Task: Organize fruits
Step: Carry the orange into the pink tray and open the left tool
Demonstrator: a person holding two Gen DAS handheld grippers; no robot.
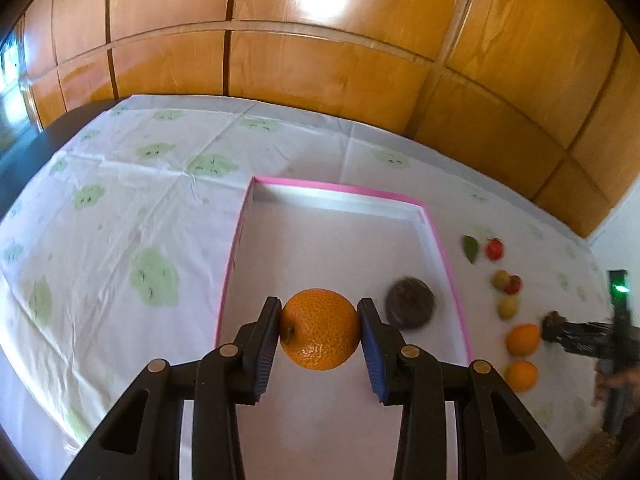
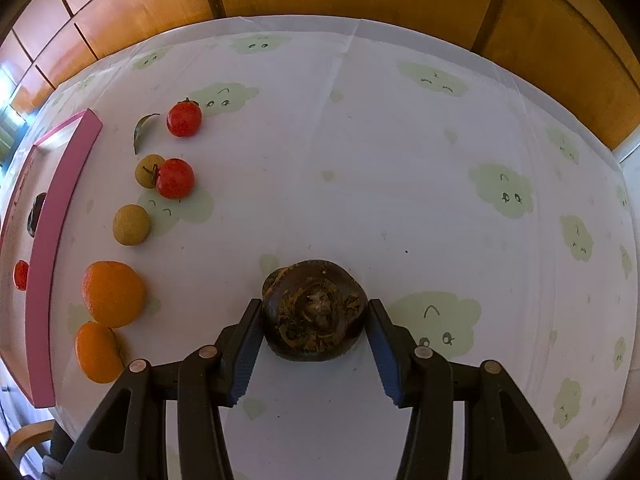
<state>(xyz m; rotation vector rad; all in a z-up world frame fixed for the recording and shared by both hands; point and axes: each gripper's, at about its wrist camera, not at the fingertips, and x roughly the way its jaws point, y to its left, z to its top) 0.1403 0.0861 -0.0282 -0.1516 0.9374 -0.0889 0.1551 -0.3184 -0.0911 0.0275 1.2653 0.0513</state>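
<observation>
The left claw has an orange squeezed between its two pads, and it hangs over the pink-rimmed tray. A dark round fruit already sits inside the tray, just to the right of the held orange, a bit blurry in the left wrist view.

The right claw sits around a dark brown, rough-looking fruit out on the desk, which is covered with a white cloth printed with little green clouds. The left pad looks like it's touching the fruit, while the right one seems to have a sliver of a gap, so it's hard to call it a real grip; can't tell for sure.

Lined up on the cloth beside the tray: two oranges nearly touching each other, a yellowish round fruit, another yellowish one pressed against a red tomato-like fruit, a second red one further back, and a loose green leaf next to it.
</observation>
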